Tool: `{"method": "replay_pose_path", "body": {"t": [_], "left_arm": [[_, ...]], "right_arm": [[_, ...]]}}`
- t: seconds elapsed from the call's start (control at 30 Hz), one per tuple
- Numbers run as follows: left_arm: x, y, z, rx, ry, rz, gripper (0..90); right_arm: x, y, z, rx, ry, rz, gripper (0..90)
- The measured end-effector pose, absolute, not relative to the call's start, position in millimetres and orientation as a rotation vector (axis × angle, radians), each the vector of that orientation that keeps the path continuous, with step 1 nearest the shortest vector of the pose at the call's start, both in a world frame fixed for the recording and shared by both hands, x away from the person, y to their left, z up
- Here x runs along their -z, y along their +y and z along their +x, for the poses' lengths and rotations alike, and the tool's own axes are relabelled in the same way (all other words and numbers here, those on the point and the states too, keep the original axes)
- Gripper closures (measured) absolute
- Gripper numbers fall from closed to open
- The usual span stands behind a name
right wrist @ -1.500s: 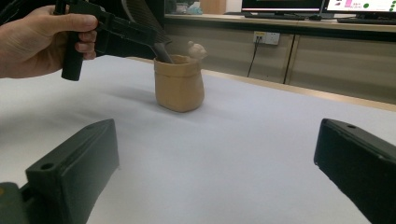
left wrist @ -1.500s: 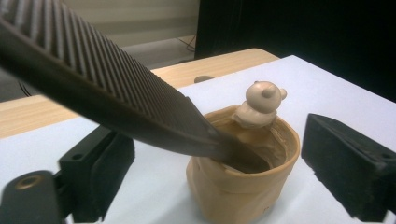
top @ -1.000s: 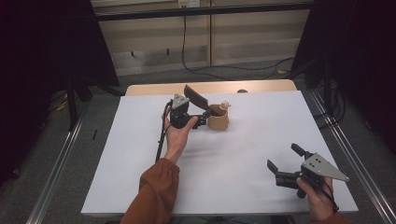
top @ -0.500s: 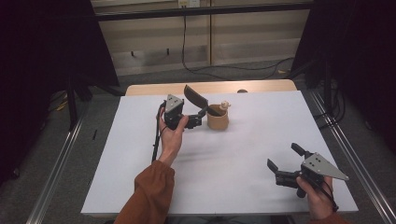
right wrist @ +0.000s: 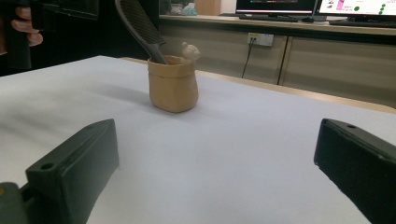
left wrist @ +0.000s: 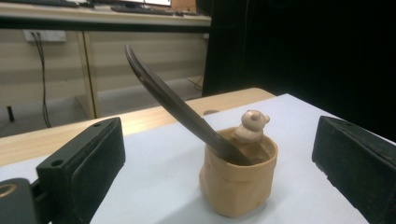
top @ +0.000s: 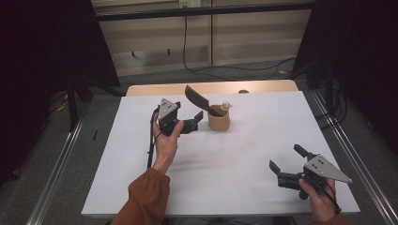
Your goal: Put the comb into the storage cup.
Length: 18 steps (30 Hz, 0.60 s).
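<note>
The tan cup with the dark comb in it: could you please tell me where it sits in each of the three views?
High view: the tan cup sits at the table's far middle, just right of the left tool.
Left gripper view: low centre, between the jaws.
Right gripper view: upper left of centre.
Shared landmark: the dark comb.

A person's left gripper, jaws apart, hovers just beside a tan cup holding a dark comb. The right gripper rests near the white table's front corner, jaws spread.
</note>
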<state>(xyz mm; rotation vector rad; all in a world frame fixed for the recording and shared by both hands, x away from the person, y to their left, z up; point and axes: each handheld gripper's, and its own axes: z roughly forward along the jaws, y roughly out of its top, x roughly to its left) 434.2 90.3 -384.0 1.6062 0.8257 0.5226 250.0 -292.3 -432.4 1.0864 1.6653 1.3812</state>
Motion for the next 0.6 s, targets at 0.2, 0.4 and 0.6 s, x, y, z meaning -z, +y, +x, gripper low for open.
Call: {"method": "replay_pose_path", "body": {"t": [0.2, 0.4, 0.6], "left_arm": [[379, 95, 421, -0.550, 0.802, 1.585, 2.1], [375, 102, 410, -0.595, 0.801, 1.576, 2.1], [376, 112, 400, -0.615, 0.807, 1.576, 2.0]], "right_arm": [[432, -291, 251, -1.378, 1.668, 1.082, 0.0], [432, -290, 251, -1.377, 1.671, 1.076, 0.0], [432, -290, 252, -1.374, 1.669, 1.074, 0.0]]}}
